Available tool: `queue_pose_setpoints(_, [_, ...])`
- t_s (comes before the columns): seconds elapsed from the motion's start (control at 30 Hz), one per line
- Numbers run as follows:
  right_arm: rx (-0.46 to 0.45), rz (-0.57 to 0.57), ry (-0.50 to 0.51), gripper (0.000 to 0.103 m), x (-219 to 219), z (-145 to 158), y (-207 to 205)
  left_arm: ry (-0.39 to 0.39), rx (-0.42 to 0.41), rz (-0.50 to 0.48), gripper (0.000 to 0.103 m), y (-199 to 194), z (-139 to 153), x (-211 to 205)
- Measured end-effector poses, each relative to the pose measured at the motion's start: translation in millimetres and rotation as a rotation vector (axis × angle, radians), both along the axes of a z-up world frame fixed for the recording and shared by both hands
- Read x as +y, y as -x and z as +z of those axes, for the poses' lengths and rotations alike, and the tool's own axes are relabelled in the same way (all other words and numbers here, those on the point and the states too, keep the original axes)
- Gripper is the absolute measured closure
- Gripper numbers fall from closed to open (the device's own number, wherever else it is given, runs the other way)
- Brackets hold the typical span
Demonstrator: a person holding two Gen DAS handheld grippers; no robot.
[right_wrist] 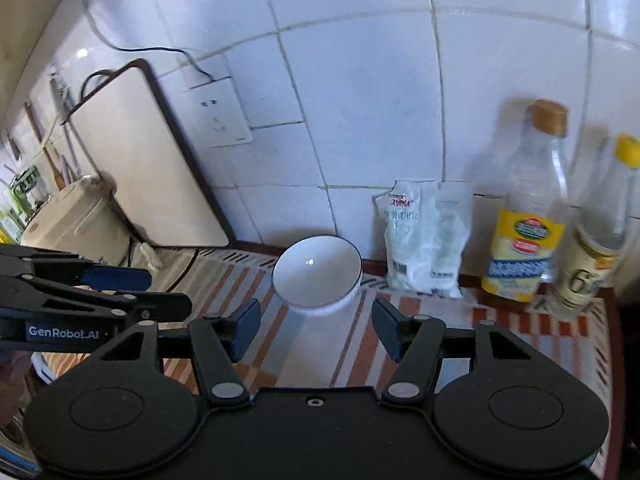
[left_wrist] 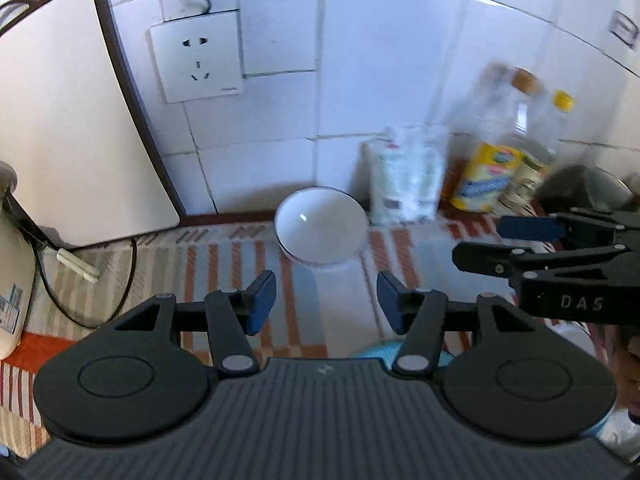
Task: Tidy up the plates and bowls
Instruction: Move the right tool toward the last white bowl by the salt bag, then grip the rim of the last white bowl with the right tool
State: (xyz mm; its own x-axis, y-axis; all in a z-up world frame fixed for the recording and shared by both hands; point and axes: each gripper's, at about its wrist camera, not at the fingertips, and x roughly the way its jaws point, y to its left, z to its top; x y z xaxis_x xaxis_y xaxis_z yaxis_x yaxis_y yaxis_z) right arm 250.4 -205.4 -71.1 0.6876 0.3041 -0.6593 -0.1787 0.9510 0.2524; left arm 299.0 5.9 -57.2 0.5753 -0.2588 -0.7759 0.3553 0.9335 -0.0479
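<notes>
Standing alone on the striped cloth of the tabletop [left_wrist: 224, 264], the white bowl [left_wrist: 320, 226] with its dark rim sat close to the tiled wall, just left of a clear plastic packet [left_wrist: 406, 178]; no plate showed in either view. We judged that we were between grasps: both pairs of jaws were spread with nothing between them, and neither touched the bowl. Our left gripper [left_wrist: 326, 300] and right gripper [right_wrist: 316, 326] both pointed down toward it, side by side, the bowl lying beyond the fingertips. The next move, as we read it, called for bringing one gripper forward so a pad went inside the rim and the other outside, then closing on the thin wall; the glazed surface would probably be slippery.

Of writing, we could read "GenRobot.AI" on the side of the left gripper in the right wrist view and "DAS" on the right gripper in the left one. The yellow-labelled bottle [right_wrist: 524, 240] and the yellow-capped bottle [right_wrist: 592, 248] beside it carried print too blurred to read, except a large "6" on the latter. The packet bore red lettering we could not make out.
</notes>
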Motion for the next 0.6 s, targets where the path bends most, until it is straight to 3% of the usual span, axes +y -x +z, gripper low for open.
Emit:
queue_pose_setpoints(0.2, [0.05,-0.011,-0.042,0.036,3.8,-40.2,-57.4,0.041,-0.024,0.073,0.04,-55.5,-39.2,4.2])
queue_pose_setpoints(0.6, [0.179,-0.054,-0.045,0.039,21.5,-122.1,-129.2,0.06,0.119,0.169,0.042,-125.0,-134.0,3.1])
